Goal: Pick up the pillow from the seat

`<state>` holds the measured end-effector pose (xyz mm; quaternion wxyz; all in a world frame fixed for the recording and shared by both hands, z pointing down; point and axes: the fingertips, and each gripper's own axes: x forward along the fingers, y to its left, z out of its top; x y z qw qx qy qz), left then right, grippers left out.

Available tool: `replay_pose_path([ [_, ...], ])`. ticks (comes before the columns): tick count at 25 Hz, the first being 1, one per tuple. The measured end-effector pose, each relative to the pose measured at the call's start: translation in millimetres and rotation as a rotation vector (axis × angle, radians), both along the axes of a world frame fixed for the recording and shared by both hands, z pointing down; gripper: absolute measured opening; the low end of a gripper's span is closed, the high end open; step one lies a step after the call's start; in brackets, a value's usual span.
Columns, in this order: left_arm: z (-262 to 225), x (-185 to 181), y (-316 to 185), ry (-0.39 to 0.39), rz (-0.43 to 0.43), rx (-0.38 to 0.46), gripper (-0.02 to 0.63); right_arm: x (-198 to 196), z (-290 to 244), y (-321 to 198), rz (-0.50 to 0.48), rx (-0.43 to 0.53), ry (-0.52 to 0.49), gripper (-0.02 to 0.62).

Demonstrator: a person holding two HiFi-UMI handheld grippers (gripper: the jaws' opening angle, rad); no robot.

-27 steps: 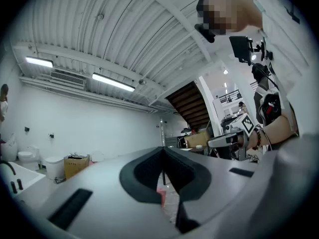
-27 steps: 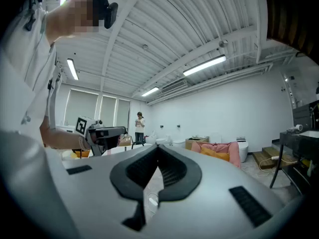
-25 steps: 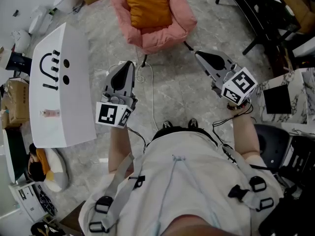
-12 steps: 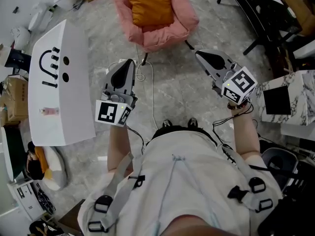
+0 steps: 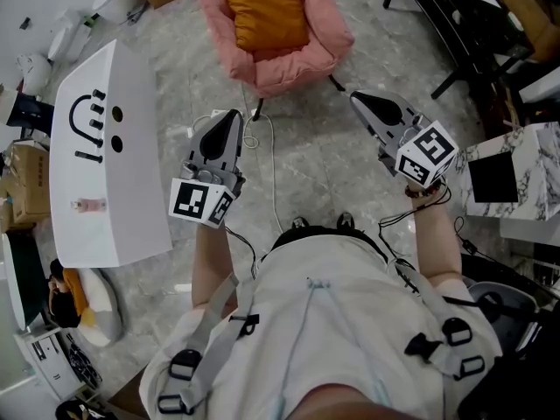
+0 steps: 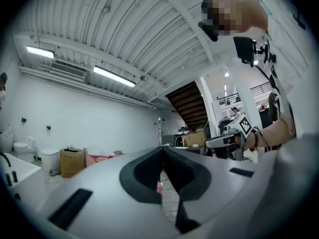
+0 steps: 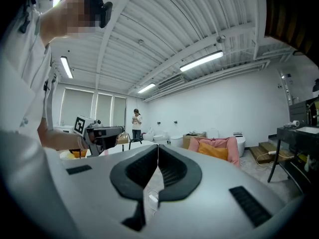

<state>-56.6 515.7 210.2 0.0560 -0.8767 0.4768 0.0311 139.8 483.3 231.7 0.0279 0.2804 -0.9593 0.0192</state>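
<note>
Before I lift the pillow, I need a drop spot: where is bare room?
The white table is mostly bare. Floor between the pink chair and your shoes is open, save a cable. Boxes crowd the floor beyond the table.

The grey marbled floor carries a pink seat, and an orange pillow lies in its hollow. A white cable trails across the floor below the seat. To the left stands a white surface with a small pink item on it.
</note>
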Motion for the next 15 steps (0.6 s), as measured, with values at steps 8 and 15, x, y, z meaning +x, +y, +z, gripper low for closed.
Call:
replay_pose_path([
  [8, 10, -13, 0, 0.013, 0.041, -0.047, 0.008, -11, -2, 4, 0.029, 0.000, -0.005, 0.015],
  [15, 10, -24, -1, 0.023, 0.053, -0.040, 0.008, -18, -1, 13, 0.044, 0.006, -0.004, 0.015],
])
